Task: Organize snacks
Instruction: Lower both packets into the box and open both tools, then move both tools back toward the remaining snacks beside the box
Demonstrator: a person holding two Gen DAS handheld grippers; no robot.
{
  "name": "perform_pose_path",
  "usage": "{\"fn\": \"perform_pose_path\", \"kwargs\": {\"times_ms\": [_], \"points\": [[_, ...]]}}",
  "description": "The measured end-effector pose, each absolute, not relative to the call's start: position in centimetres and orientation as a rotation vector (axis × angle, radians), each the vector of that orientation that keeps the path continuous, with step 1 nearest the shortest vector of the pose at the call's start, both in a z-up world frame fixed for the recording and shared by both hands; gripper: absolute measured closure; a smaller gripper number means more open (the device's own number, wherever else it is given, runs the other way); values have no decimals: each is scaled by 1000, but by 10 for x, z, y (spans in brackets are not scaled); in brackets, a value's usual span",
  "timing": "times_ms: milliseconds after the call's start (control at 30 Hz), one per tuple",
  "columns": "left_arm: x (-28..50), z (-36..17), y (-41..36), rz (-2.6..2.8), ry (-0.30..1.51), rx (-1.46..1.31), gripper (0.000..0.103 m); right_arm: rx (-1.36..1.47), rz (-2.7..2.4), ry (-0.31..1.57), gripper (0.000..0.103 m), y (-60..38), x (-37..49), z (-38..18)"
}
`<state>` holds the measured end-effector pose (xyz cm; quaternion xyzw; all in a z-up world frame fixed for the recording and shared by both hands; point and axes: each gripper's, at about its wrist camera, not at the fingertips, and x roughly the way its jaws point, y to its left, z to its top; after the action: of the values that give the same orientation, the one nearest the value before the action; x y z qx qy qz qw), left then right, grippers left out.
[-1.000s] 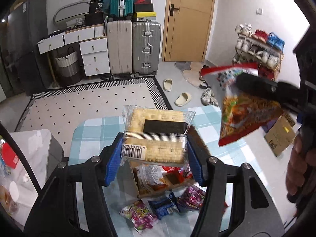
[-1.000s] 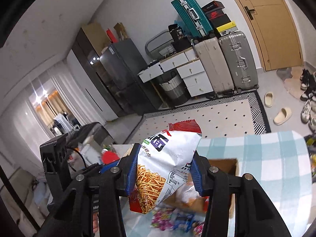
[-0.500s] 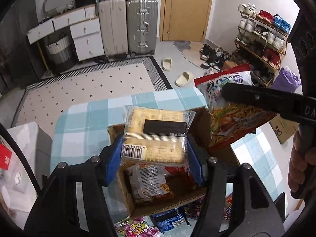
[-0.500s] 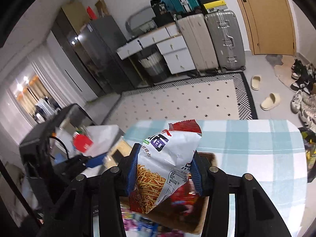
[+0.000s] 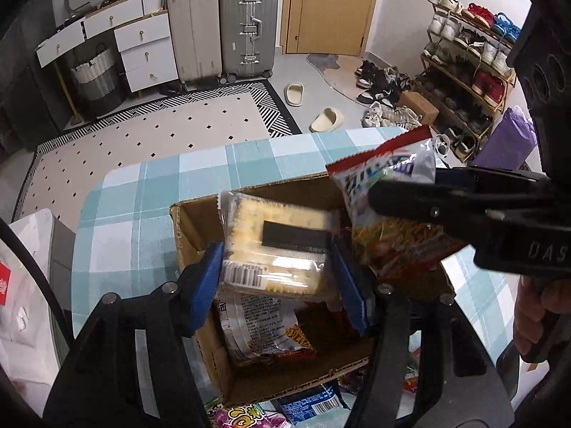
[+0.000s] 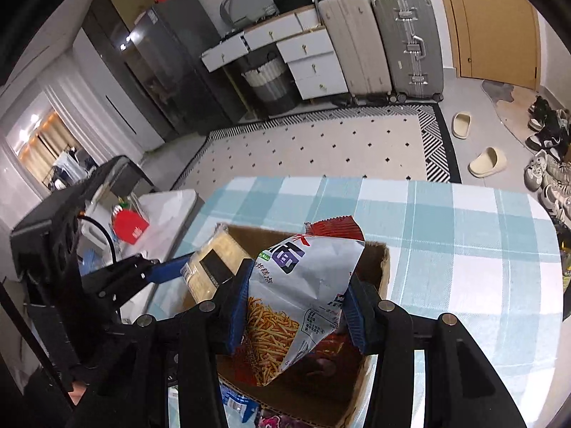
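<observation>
The left gripper point(image 5: 280, 271) pinches a clear cracker pack point(image 5: 274, 246); the right gripper point(image 6: 294, 305) clamps a bag of fried sticks point(image 6: 303, 296). Both have dropped from well above the table to just over the open cardboard box point(image 5: 200, 221) on the checked tablecloth point(image 5: 142, 207). Release into the box looks imminent.

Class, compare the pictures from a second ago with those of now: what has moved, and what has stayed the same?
Both grippers have come down over the open cardboard box, bringing the cracker pack and the chip bag just above it. Nothing was let go: the left gripper still clamps the crackers, the right gripper the bag. Box and loose snacks stayed put.
</observation>
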<state>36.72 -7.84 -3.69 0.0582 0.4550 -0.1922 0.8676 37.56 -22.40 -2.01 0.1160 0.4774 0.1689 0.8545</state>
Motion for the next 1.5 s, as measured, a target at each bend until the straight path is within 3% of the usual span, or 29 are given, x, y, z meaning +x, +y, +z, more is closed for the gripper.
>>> {"fn": "perform_pose_path", "kwargs": {"times_ms": [533,733,933,1100,1500], "points": [[324,-11,-57,-389,885,125,44,245,330,974,54,-232,341,4],[280,12,-50,-367,796,136,30,250,337,913,51,-239,298,30],[227,32,-44,-356,718,149,25,209,361,827,50,-233,245,48],[190,40,-42,-343,664,124,23,226,380,710,28,-229,189,53],[103,10,-28,-308,682,15,21,389,347,624,26,-234,79,12]]}}
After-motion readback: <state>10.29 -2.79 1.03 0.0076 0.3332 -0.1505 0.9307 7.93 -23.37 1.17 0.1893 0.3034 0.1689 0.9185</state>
